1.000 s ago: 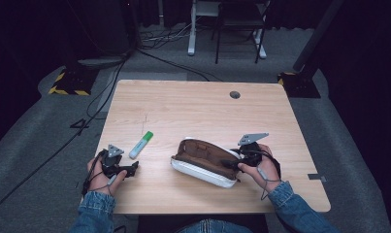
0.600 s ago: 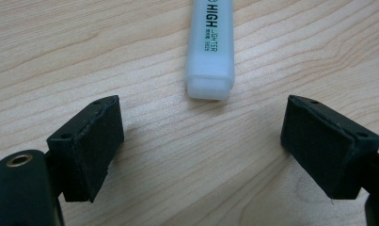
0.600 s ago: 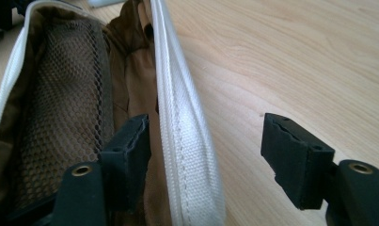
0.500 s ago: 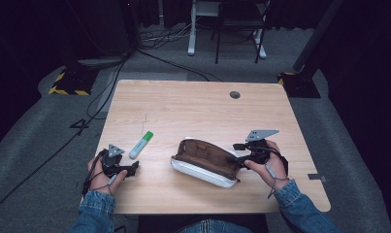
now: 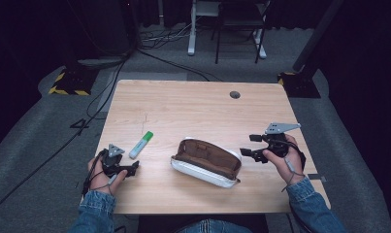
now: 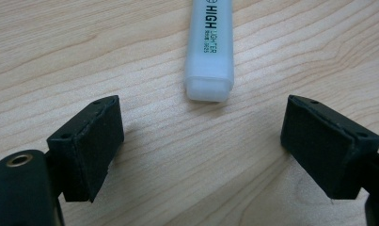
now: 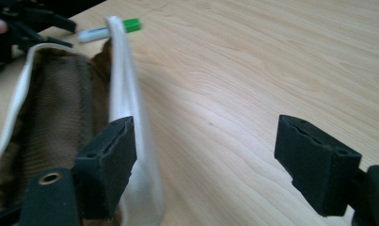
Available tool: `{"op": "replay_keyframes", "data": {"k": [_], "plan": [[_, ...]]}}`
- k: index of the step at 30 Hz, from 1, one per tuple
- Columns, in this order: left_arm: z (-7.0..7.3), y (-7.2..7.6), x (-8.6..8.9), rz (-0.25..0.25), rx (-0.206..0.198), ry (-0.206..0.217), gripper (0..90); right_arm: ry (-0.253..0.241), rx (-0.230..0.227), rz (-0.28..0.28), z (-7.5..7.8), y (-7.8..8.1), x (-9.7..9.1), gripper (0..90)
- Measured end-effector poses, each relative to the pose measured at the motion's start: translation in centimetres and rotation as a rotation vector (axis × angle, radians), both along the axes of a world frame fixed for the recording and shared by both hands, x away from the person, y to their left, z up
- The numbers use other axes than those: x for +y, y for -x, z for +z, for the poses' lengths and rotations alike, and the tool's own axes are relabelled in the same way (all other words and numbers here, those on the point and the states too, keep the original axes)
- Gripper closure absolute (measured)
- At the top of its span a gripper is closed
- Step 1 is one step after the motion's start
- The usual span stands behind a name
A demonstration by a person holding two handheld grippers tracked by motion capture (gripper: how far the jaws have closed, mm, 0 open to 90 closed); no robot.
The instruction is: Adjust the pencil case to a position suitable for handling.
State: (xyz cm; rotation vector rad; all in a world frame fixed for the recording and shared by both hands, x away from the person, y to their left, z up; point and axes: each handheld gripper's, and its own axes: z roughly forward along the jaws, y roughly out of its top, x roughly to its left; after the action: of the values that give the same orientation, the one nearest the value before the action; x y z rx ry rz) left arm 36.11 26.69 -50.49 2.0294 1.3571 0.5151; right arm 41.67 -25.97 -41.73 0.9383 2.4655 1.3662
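Right, right gripper (image 5: pixel 247 145) first: jaws spread wide, having just been opening, nothing pinched between them. In the right gripper view one pad (image 7: pixel 109 157) sits just in front of the pouch's white rim, the other pad hangs over bare wood; whether the near pad touches the rim I can't tell. Left gripper (image 5: pixel 135 167): jaws also spread, nothing between the pads. In the left gripper view the highlighter's butt end (image 6: pixel 209 89) lies just ahead of the gap, centred, not touching either pad.

Counts: one pouch (image 5: pixel 206 162), one highlighter (image 5: pixel 140 144), two grippers, one table (image 5: pixel 193 109).

Pouch: open, brown lining up, white outer shell. It lies near the front-middle of the table, between the two grippers, right end close to the right gripper. In the high view, long axis runs left-right, skewed so the left end sits farther from the person and the right end nearer.

Highlighter: pale body, green cap. It lies flat, left of the pouch and apart from it. Long axis diagonal, cap end pointing away from the person and to the right, butt end toward the left gripper.
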Motion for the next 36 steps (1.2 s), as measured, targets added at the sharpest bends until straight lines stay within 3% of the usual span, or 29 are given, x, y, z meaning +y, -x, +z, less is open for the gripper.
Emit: {"op": "replay_keyframes", "data": {"k": [14,15,23,25,36], "plan": [[0.0,0.0,0.0,0.0,0.0,0.0,13.8,0.109,-0.024,-0.222,-4.3,-2.8,-4.4,18.0],[0.0,0.0,0.0,0.001,-0.002,-0.002,14.1,0.126,-0.02,-0.257,-4.9,-3.1,-5.1,18.5],[0.1,0.0,0.1,-0.008,-0.004,-0.005,16.5,0.167,0.04,-0.353,-7.8,-4.2,-7.2,20.0],[0.2,0.0,0.0,-0.006,0.005,-0.004,19.0,0.169,0.022,-0.385,-8.5,-4.3,-7.7,20.1],[1.5,-0.6,-0.5,-0.016,0.007,0.007,22.6,0.197,-0.005,-0.395,-8.6,-4.3,-7.6,19.8]]}}
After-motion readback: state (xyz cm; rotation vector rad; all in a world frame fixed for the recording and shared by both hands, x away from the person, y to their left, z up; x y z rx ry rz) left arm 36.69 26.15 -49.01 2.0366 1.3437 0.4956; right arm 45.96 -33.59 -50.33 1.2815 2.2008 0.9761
